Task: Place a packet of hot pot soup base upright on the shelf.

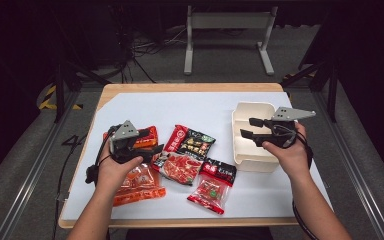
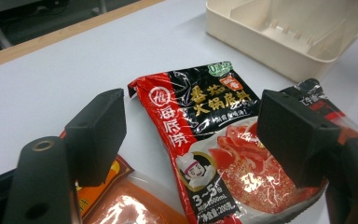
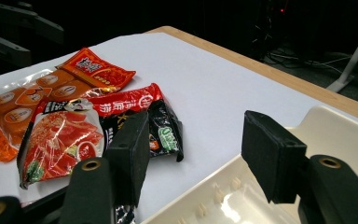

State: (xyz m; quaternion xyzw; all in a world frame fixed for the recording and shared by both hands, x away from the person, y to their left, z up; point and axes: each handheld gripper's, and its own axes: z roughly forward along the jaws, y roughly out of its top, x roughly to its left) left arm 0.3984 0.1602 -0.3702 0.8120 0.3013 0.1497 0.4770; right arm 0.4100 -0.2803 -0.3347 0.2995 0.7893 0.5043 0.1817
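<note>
The orange pouch (image 1: 139, 184) is partly hidden under the left hand (image 1: 114, 172). The cream tray (image 2: 286, 35) is cut off at the top edge. Small print is unreadable.

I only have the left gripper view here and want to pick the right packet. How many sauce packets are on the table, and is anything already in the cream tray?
Observer: Three packets in the high view: an orange packet under your left hand, the red-and-black tomato packet in the middle, and a small packet nearer you. The tray is empty.
Operator: Where are the right tongs?
Observer: The right tongs hover over the tray's near compartment, open, holding nothing.
Operator: And my left tongs?
Observer: The left tongs are open at the tomato packet's left edge, not yet gripping it.
</note>
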